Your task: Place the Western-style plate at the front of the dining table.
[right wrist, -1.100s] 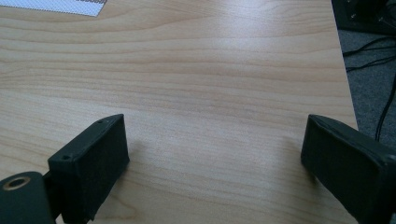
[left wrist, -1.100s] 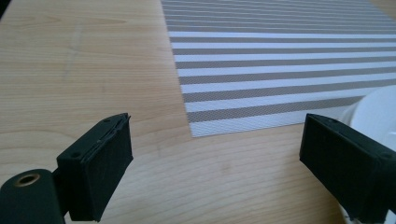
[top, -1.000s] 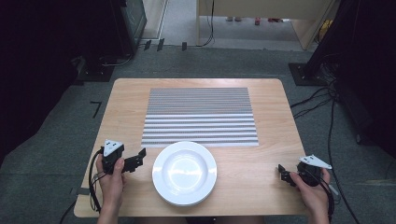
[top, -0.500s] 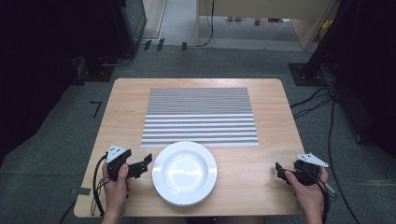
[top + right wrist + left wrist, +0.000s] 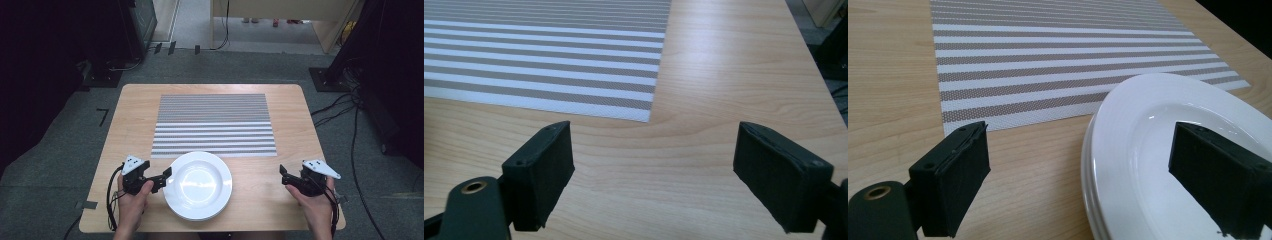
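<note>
So my left gripper (image 5: pixel 1078 175) has its jaws wide apart, nothing between them but tabletop and plate rim. The right-hand jaw hangs over the white plate (image 5: pixel 1148 130), which looks like a stack of two or so, edges layered. The other jaw sits over bare wooden tabletop (image 5: pixel 888 90). Striped placemat (image 5: pixel 1058 55) lies flat beyond, its near edge just beside the plate.

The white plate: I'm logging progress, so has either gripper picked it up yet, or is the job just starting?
Just starting, by the look of it. Done: nothing visibly; the white plate lies flat on the table, near the striped placemat. In hand: the left gripper is open, one finger over the plate's rim, one outside it. Left: closing and lifting. The right gripper is open over bare wood, holding nothing.
</note>
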### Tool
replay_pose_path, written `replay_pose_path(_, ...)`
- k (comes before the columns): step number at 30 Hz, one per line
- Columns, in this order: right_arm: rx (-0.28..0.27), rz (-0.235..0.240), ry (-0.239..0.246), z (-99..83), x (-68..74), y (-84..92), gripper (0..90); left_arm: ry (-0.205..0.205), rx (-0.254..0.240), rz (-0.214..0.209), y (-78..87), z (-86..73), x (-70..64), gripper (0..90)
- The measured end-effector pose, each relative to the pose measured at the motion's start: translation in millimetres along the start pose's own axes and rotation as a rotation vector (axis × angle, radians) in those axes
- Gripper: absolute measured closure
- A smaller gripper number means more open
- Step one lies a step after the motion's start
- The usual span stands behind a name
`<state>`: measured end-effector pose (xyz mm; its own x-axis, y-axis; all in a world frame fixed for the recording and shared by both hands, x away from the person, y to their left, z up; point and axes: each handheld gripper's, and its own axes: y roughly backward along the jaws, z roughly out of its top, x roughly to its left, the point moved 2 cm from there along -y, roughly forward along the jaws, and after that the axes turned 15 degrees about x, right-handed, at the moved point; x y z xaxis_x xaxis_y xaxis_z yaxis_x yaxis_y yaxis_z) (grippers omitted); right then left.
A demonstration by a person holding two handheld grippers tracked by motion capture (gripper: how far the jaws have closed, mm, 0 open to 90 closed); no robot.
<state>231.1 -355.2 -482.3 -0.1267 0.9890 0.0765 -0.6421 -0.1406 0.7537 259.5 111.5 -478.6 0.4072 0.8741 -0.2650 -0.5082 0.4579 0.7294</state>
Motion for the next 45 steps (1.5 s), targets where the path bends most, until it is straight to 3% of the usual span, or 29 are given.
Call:
replay_pose_path(9,-0.039,0.034,0.010,3.9,22.3,3.2,30.8,-0.034,0.037,-0.017,-4.1,0.3,-8.0,9.9)
replay_pose_path(10,-0.060,0.042,0.021,4.5,28.5,3.5,35.3,-0.034,0.038,-0.017,-4.3,0.4,-8.4,9.9)
replay_pose_path(12,-0.101,0.058,0.045,4.7,38.7,5.7,46.3,-0.035,0.042,-0.033,-4.5,0.7,-10.0,15.5)
replay_pose_path(14,-0.121,0.079,0.068,4.8,46.2,7.3,50.7,-0.034,0.050,-0.040,-4.8,0.4,-10.8,16.7)
replay_pose_path(16,-0.132,0.096,0.087,5.3,53.5,7.7,53.6,-0.034,0.052,-0.038,-4.7,-0.1,-11.4,25.0)
replay_pose_path(22,-0.098,0.188,0.043,3.8,69.4,4.1,60.2,-0.036,0.064,-0.043,-6.1,-0.9,-12.8,31.8)
replay_pose_path(28,-0.077,0.196,0.057,1.8,87.3,1.8,65.0,-0.051,0.076,-0.052,-6.3,-1.8,-16.9,41.1)
replay_pose_path(30,-0.046,0.229,0.067,0.6,93.9,-0.2,63.4,-0.064,0.087,-0.044,-6.6,-2.6,-17.3,45.2)
replay_pose_path(33,-0.046,0.250,0.077,-0.9,100.9,-1.8,64.2,-0.068,0.094,-0.053,-7.1,-3.3,-17.3,50.5)
replay_pose_path(36,-0.016,0.337,0.032,-2.7,110.2,-4.0,68.1,-0.070,0.099,-0.047,-7.0,-3.6,-17.0,53.5)
replay_pose_path(38,-0.006,0.376,0.037,-3.5,115.4,-6.4,68.5,-0.065,0.100,-0.055,-6.9,-3.7,-15.2,54.5)
replay_pose_path(45,-0.014,0.395,0.079,12.3,134.6,-17.5,70.4,-0.040,0.122,-0.057,-12.2,-7.2,-9.5,56.5)
